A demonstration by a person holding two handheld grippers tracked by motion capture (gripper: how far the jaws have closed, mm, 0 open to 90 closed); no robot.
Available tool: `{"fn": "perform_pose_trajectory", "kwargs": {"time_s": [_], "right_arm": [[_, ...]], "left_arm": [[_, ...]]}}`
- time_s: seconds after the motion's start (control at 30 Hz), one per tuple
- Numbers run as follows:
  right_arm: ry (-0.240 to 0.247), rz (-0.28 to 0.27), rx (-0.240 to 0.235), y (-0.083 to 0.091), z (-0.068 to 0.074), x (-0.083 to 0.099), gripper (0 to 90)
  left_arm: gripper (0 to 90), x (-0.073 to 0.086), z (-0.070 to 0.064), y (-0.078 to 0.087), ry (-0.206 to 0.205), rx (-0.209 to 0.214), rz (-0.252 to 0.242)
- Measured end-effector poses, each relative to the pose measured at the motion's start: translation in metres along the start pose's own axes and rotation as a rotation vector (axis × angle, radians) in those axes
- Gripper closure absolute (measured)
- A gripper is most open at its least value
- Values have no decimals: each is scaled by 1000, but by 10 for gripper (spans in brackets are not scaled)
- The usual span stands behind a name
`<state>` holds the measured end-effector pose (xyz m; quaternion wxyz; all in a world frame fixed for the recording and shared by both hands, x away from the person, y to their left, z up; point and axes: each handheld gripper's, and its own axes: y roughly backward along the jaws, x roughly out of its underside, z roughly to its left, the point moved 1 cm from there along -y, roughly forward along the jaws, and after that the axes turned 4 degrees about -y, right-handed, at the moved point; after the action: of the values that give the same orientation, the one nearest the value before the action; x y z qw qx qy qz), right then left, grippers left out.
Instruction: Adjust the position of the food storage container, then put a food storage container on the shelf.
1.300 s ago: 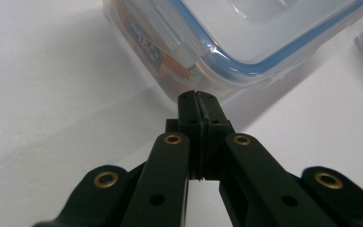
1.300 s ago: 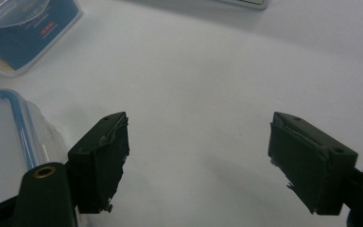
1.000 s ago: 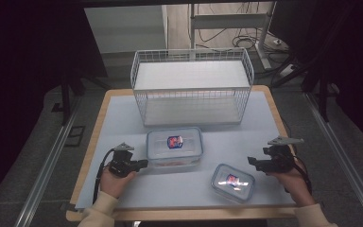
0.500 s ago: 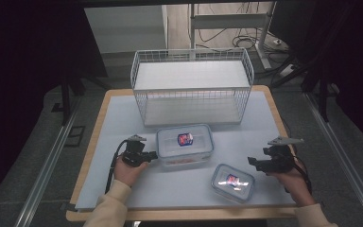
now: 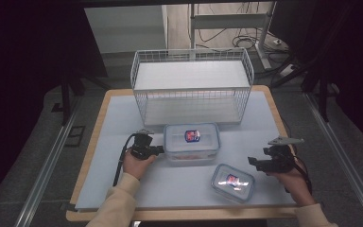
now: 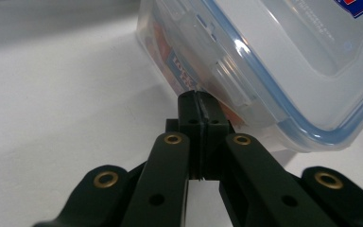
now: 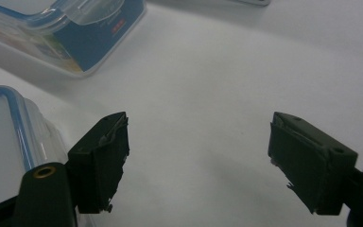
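A wood-edged table (image 5: 270, 105) with a pale top stands on grey floor (image 5: 38, 156), dark surroundings, cables (image 5: 227, 33) behind.

Black left gripper (image 5: 158, 151) with brass rivets, and right at its tips sits a clear box (image 5: 191, 141) with a blue-edged lid, a red and blue label on top and orange showing through its side. Black right gripper (image 5: 253, 162), grey plate on top, and just beside it a smaller clear tub (image 5: 233, 182), blue rim again, red and blue label. Beyond both, a white wire basket (image 5: 192, 86) on a pale blue-white mat (image 5: 113, 137) edged in tan wood; cream sleeves (image 5: 116, 205) behind the tongs.
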<state>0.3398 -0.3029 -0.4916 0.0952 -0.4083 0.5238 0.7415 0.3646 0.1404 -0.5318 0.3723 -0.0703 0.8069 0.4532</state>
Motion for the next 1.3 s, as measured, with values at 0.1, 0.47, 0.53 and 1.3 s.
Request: {"fn": "perform_pose_trajectory", "kwargs": {"time_s": [0.1, 0.47, 0.53, 1.3], "right_arm": [[-3, -4, -1, 1, 0, 0, 205], [3, -21, -1, 4, 1, -2, 206], [14, -29, -1, 4, 2, -2, 209], [15, -78, -137, 4, 19, -12, 198]], "left_arm": [[900, 1, 2, 3, 4, 8, -8], [896, 16, 0, 45, -2, 27, -70], [893, 17, -1, 48, -3, 32, -75], [177, 11, 5, 66, 81, 87, -148]]}}
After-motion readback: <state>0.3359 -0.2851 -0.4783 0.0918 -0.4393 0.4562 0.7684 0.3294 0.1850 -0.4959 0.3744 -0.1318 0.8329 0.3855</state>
